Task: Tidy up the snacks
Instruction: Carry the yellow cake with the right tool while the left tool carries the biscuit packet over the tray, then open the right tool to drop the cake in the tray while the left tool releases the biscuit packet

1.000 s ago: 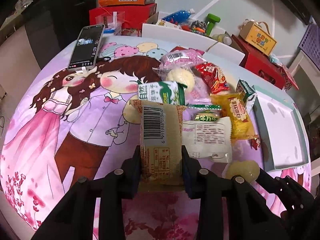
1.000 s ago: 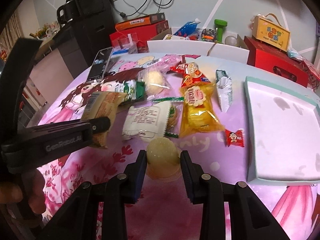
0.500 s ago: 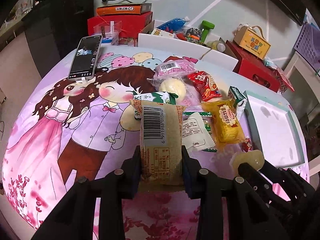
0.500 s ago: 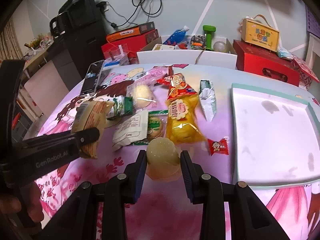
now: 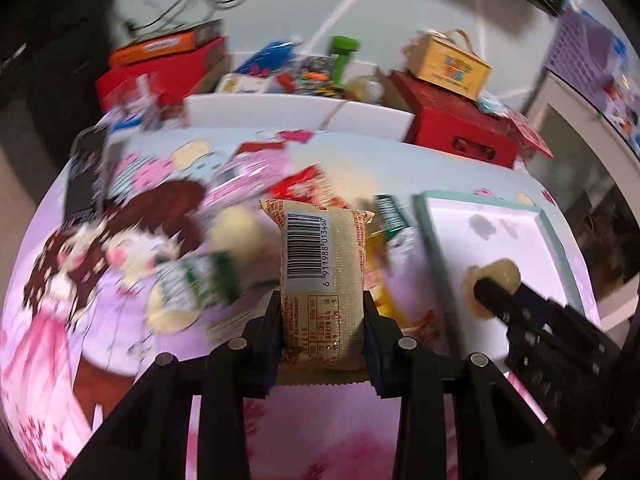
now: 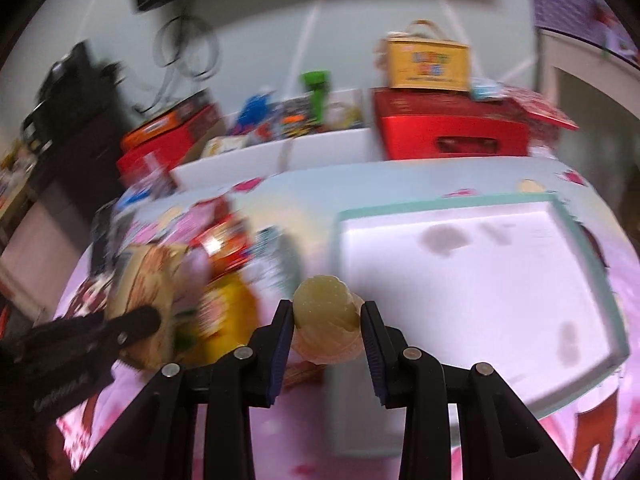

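Observation:
My left gripper [image 5: 323, 320] is shut on a tan bread packet [image 5: 322, 276] with a barcode, held above the table. My right gripper [image 6: 326, 330] is shut on a pale yellow jelly cup [image 6: 325, 314], also seen as a yellow jelly cup [image 5: 494, 280] over the white tray [image 5: 520, 220] in the left wrist view. The white tray with a teal rim [image 6: 460, 202] lies right of the snack pile [image 6: 224, 264]. The tan packet [image 6: 140, 280] shows at the left of the right wrist view, in the other gripper's fingers [image 6: 132, 326].
Blurred loose snacks [image 5: 192, 280] lie on the pink cartoon tablecloth [image 5: 60, 320]. A phone [image 5: 82, 176] rests at the far left. Red boxes [image 6: 452, 128], a yellow gift box [image 6: 426, 62] and a white bin of items [image 5: 296, 108] line the back edge.
Both grippers have swung right toward the white tray, carrying their snacks. The jelly cup now hangs at the tray's near-left edge. The view is motion-blurred.

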Demonstrator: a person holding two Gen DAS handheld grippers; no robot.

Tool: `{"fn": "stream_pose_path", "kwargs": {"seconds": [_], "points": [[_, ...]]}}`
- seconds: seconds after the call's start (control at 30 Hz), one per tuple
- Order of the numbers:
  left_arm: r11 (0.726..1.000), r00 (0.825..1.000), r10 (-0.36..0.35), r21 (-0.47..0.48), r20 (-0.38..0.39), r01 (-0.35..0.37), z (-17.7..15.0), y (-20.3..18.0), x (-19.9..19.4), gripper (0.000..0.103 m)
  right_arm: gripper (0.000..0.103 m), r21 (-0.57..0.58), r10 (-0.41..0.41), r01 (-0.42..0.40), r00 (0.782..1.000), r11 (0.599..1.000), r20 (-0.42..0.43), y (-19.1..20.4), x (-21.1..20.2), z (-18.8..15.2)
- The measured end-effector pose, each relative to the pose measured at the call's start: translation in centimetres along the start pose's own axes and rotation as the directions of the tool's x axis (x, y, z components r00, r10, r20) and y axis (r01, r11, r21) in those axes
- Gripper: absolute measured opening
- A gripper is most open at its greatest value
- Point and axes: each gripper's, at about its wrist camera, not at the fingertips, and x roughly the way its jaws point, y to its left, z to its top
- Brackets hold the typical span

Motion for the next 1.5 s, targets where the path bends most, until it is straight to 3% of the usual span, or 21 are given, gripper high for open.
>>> {"fn": "stream_pose_path", "kwargs": {"seconds": [0.17, 0.5, 0.7, 1.0, 1.1, 1.33, 1.4, 1.43, 1.47, 1.5], "points": [[0.994, 0.999, -0.049, 0.093, -0.024, 0.051, 1.5, -4.3, 1.8, 0.037, 0.037, 0.106, -0.075, 0.073, 0.997, 0.992, 0.018, -5.0, 0.1, 1.5], [0.956, 0.988, -0.124, 0.255, -0.089, 0.143, 3.6, -13.7, 5.5, 0.037, 0.037, 0.246, -0.224, 0.219, 0.975, 0.944, -0.008, -13.0, 0.5, 1.7], [0.935, 0.979, -0.149, 0.303, -0.139, 0.185, 4.4, -17.6, 8.5, 0.037, 0.037, 0.283, -0.237, 0.242, 0.970, 0.928, -0.050, -15.2, 2.2, 1.2], [0.941, 0.980, -0.117, 0.296, -0.162, 0.161, 4.6, -18.7, 11.0, 0.039, 0.039, 0.260, -0.308, 0.318, 0.948, 0.912, -0.078, -15.8, 2.9, 0.5], [0.946, 0.981, -0.117, 0.285, -0.153, 0.157, 4.7, -18.3, 10.4, 0.048, 0.039, 0.248, -0.306, 0.312, 0.950, 0.917, -0.065, -15.5, 2.5, 0.7], [0.948, 0.987, -0.108, 0.285, -0.118, 0.138, 5.0, -17.8, 9.1, 0.051, 0.039, 0.239, -0.291, 0.296, 0.955, 0.925, -0.057, -14.9, 1.9, 1.1], [0.954, 0.989, -0.096, 0.274, -0.111, 0.123, 4.9, -17.3, 9.0, 0.065, 0.049, 0.232, -0.293, 0.301, 0.954, 0.925, -0.071, -14.9, 2.1, 1.1], [0.957, 0.991, -0.084, 0.270, -0.102, 0.109, 4.9, -17.1, 9.0, 0.080, 0.066, 0.230, -0.299, 0.309, 0.951, 0.923, -0.078, -14.9, 2.3, 1.1], [0.960, 0.994, -0.069, 0.266, -0.089, 0.090, 4.9, -16.9, 9.0, 0.087, 0.073, 0.229, -0.310, 0.320, 0.947, 0.919, -0.081, -14.9, 2.3, 1.0], [0.962, 0.995, -0.060, 0.262, -0.084, 0.080, 5.0, -16.7, 9.1, 0.087, 0.073, 0.227, -0.319, 0.328, 0.945, 0.917, -0.079, -14.9, 2.3, 1.0]]}}
